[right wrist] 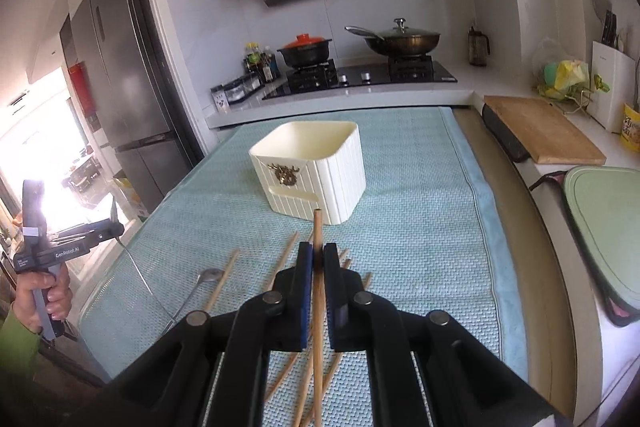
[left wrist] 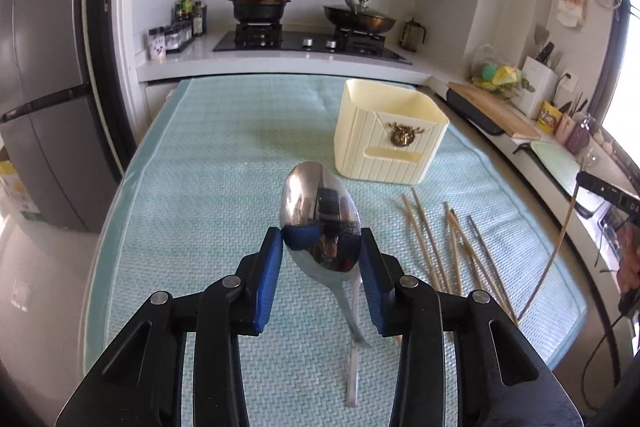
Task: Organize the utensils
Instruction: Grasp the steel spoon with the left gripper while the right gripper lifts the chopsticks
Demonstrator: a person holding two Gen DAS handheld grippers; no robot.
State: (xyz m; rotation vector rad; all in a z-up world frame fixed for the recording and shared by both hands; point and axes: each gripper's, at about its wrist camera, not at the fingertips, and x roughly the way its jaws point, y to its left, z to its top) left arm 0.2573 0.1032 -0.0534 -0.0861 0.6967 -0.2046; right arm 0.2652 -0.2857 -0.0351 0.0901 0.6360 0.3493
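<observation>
Left tongs (left wrist: 322,247) clamp spoon (left wrist: 320,217); right tongs (right wrist: 318,259) pinch chopstick (right wrist: 318,291)

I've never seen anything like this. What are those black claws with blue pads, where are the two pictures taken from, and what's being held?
No robot here: a person holds a hand-operated claw in each hand, and a wide-angle camera on each one looks forward along its fingers. In the left camera's picture, the left claw grips the bowl of a metal spoon. In the right camera's picture, the right claw is closed on one wooden chopstick. Below them lies a light blue mat with loose chopsticks, a second spoon and a cream utensil holder, where these things presumably go. Behind is a stove with pots.
</observation>
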